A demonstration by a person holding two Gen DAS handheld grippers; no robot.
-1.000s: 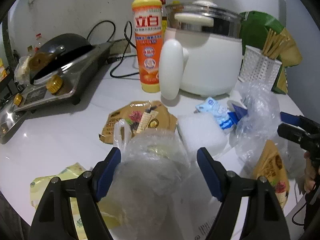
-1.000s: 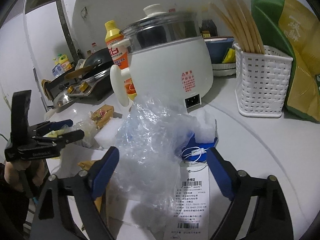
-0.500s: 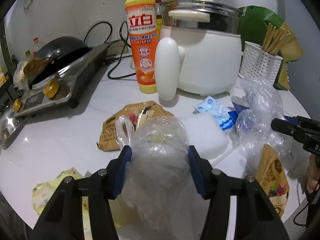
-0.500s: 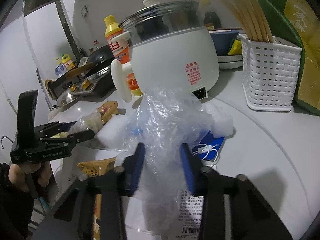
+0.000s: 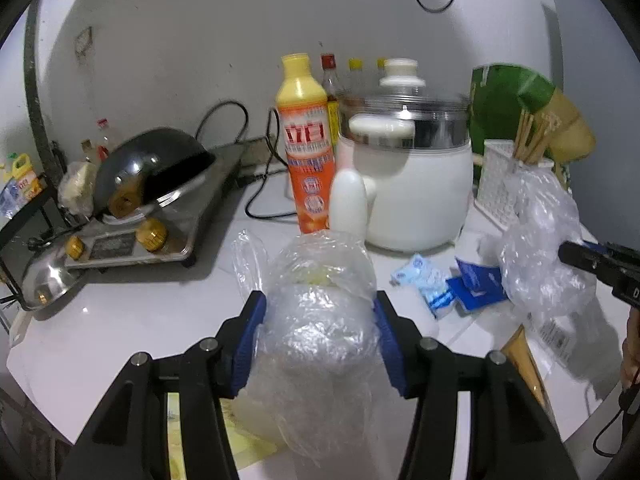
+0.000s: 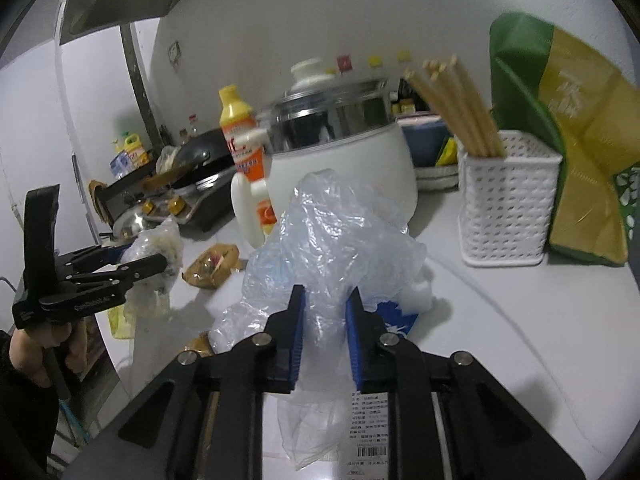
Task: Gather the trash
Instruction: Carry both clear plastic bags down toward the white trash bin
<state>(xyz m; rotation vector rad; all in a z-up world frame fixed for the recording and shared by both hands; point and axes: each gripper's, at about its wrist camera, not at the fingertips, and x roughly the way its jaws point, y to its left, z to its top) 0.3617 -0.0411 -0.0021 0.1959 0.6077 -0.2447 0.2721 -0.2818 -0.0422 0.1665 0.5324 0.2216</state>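
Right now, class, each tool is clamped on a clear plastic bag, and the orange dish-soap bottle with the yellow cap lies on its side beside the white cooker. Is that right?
Not quite. The orange dish-soap bottle stands upright beside the white cooker, as the left wrist view shows. The rest holds: the left tool and the right tool are each clamped on a clear plastic bag.
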